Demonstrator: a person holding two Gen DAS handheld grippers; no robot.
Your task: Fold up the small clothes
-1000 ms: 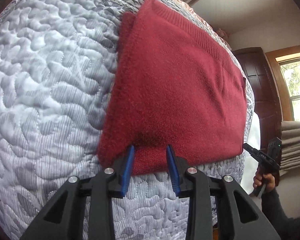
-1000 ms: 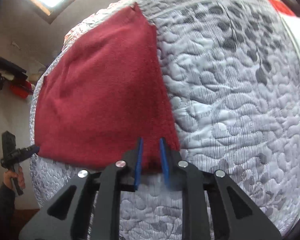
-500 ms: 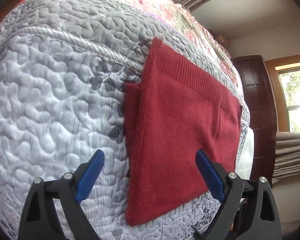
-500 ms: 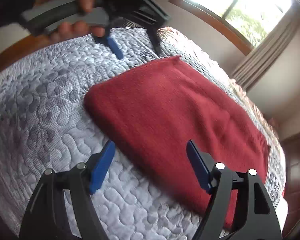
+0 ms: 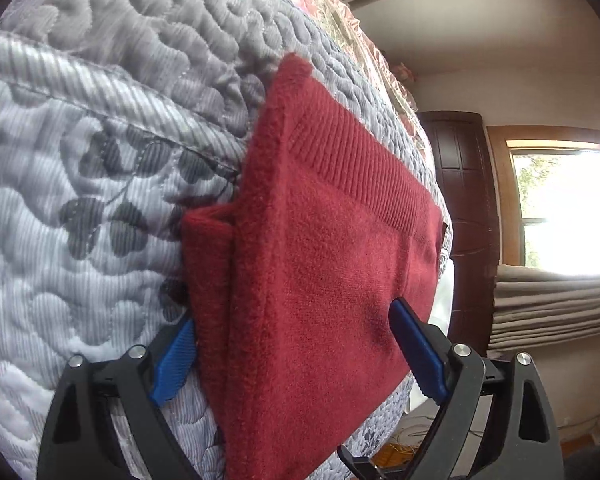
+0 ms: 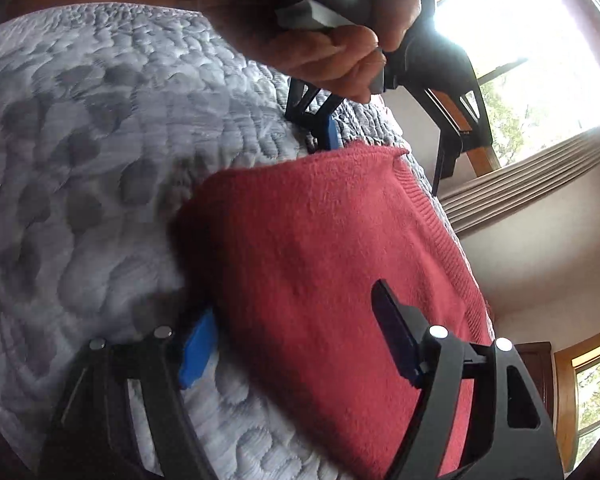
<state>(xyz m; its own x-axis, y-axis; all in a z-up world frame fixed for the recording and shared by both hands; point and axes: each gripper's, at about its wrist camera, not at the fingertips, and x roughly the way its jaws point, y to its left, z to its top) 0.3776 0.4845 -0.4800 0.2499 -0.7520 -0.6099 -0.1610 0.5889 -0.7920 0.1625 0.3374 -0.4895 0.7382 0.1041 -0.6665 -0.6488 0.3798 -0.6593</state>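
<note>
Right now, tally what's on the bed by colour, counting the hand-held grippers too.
Red: 1, the folded sweater
Grey: 1, the quilted bedspread
Black with blue pads: 2, the left hand-held gripper and the right hand-held gripper, both open
Total: 4

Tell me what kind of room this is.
Most likely a bedroom: a red knit garment lies on a quilted grey bedspread, with a curtained window and dark wooden door beyond.
</note>
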